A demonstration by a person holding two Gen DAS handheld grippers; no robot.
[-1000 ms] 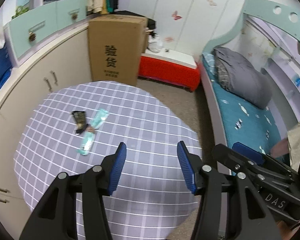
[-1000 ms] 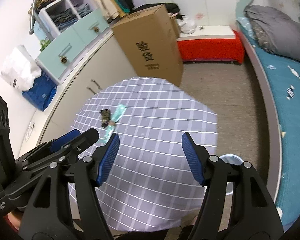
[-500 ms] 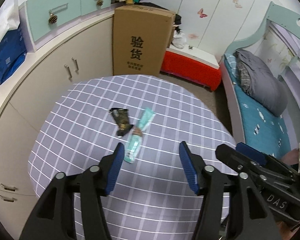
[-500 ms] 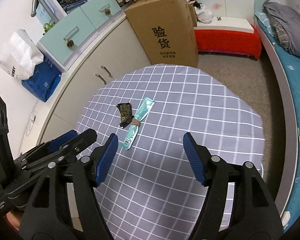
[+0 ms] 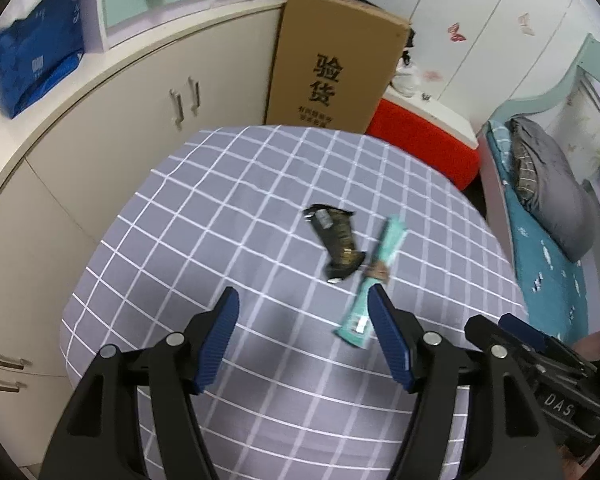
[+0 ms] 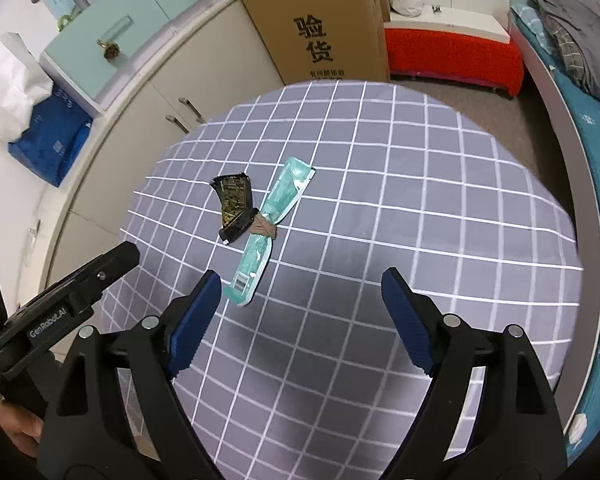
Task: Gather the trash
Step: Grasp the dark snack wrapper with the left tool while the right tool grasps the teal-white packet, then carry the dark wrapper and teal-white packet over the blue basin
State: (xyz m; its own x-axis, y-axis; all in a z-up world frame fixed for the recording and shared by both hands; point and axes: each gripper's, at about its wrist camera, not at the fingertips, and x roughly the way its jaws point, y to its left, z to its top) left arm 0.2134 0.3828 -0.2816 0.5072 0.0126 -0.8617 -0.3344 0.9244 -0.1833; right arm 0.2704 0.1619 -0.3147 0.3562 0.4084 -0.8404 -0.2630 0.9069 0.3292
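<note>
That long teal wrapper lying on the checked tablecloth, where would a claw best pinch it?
Probably at the long flat teal plastic wrapper near its twisted brown middle, coming from above with the fingers across its narrow width. It lies flat on the grey checked tablecloth, and that bunched waist stands proud. The crumpled black foil wrapper touches its left side, so mind that.

The right pad (image 5: 384,332) covers the teal wrapper's (image 5: 380,268) lower edge in the left wrist view, the small print on both wrappers is unreadable, and the bed (image 6: 596,152) runs off frame.
</note>
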